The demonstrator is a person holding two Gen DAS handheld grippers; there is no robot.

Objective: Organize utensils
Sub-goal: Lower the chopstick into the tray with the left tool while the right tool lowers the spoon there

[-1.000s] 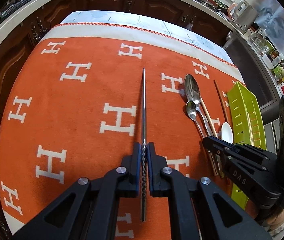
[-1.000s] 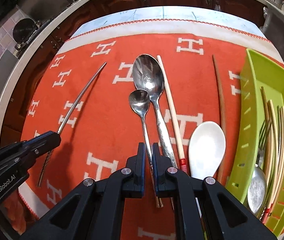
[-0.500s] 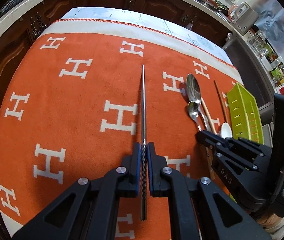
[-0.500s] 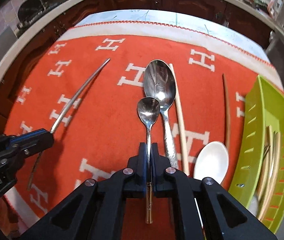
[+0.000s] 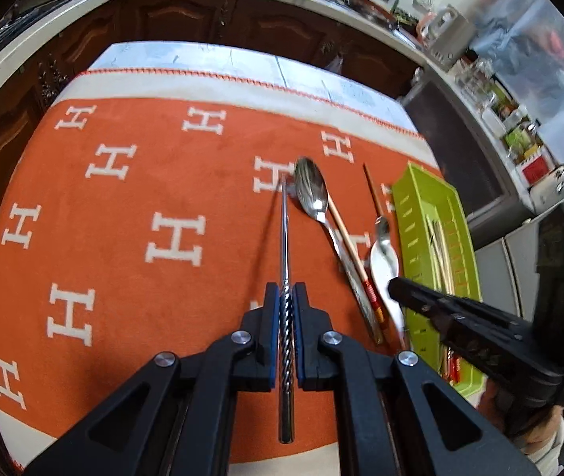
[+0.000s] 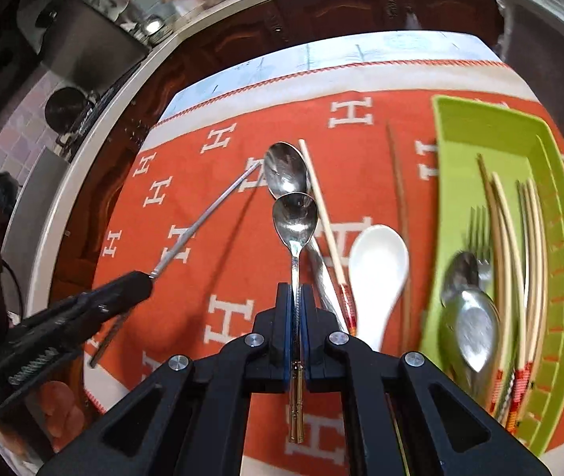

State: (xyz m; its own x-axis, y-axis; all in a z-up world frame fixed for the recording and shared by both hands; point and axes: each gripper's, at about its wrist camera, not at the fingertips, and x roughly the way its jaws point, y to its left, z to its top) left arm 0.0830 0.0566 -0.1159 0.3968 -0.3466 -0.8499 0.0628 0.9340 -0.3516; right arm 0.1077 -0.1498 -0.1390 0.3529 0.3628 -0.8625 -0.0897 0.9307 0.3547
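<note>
The left tongs (image 5: 286,301) are pinched on a metal chopstick (image 5: 284,238) at its twisted handle, the thin shaft running straight ahead above the orange cloth (image 5: 131,214) that covers the bench. The right tongs (image 6: 297,305) are pressed together on the slim handle of a small metal spoon (image 6: 295,218), whose bowl sits forward of the fingertips and whose gold end sticks out behind them.

Taking the green tray (image 6: 480,127) as landmark: it lies at the right edge of the cloth and holds a fork (image 6: 479,222), a spoon, and several pale chopsticks (image 6: 500,214). Just left of the tray lies a thin brown chopstick (image 6: 397,182), then a white ceramic spoon (image 6: 379,261), then a pale chopstick with a red-patterned end (image 6: 321,206), and touching that, a large metal spoon (image 6: 285,168). The held small spoon hangs over this large spoon. The metal chopstick's tip points at the large spoon's bowl from the left, farthest from the tray.
</note>
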